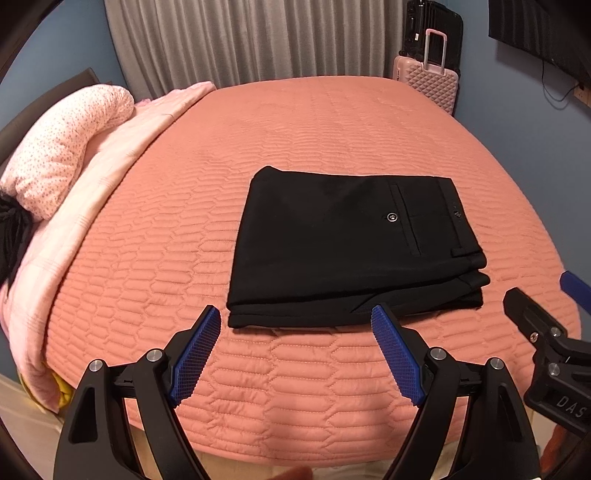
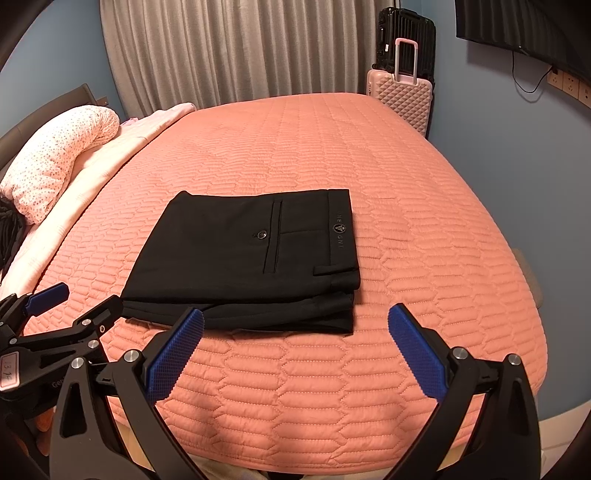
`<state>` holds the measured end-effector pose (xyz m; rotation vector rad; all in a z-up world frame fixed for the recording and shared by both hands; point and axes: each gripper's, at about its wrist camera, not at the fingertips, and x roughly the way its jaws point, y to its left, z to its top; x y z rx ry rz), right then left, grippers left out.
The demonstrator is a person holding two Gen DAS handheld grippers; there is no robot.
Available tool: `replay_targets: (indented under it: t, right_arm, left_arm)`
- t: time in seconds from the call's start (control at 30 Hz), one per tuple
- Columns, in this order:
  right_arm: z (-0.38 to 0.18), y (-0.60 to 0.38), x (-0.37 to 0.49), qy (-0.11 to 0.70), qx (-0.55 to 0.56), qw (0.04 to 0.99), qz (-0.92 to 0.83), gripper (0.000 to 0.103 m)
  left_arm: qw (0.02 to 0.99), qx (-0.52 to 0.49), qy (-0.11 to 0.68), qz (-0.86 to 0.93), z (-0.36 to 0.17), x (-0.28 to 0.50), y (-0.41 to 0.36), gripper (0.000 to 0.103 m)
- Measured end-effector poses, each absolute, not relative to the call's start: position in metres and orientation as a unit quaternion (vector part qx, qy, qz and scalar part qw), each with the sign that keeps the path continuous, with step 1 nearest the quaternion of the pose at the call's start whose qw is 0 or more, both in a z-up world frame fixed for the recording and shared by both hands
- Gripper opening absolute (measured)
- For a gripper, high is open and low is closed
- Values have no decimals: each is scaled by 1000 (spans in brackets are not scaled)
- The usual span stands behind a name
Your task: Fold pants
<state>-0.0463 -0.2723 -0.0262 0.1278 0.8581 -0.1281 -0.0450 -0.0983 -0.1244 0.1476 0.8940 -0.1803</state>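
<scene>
Black pants (image 1: 343, 251) (image 2: 251, 258) lie folded in a compact stack of layers on the salmon quilted bed (image 1: 295, 122) (image 2: 424, 236), back pocket and waistband facing up at the right end. My left gripper (image 1: 295, 317) hovers open just short of the stack's near edge, nothing between its blue pads. My right gripper (image 2: 295, 317) is open too, near the stack's near right corner and clear of the cloth. Each gripper shows at the edge of the other's view: the right gripper (image 1: 535, 306) and the left gripper (image 2: 85, 299).
A pale pink blanket (image 1: 103, 158) and a dotted pillow (image 1: 66, 144) lie along the bed's left side. A pink suitcase (image 1: 428, 81) and a black one stand at the far corner by grey curtains (image 1: 240, 37). A dark screen (image 2: 524, 26) hangs on the right wall.
</scene>
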Motion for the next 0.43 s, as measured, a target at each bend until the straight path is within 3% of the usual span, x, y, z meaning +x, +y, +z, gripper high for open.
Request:
replay_targets:
  t: [0.43]
  right_arm:
    - [-26,-272,-47,418,61,904,-60,98]
  left_arm:
    - [898,65,428,-80,-122,-42,-94,82]
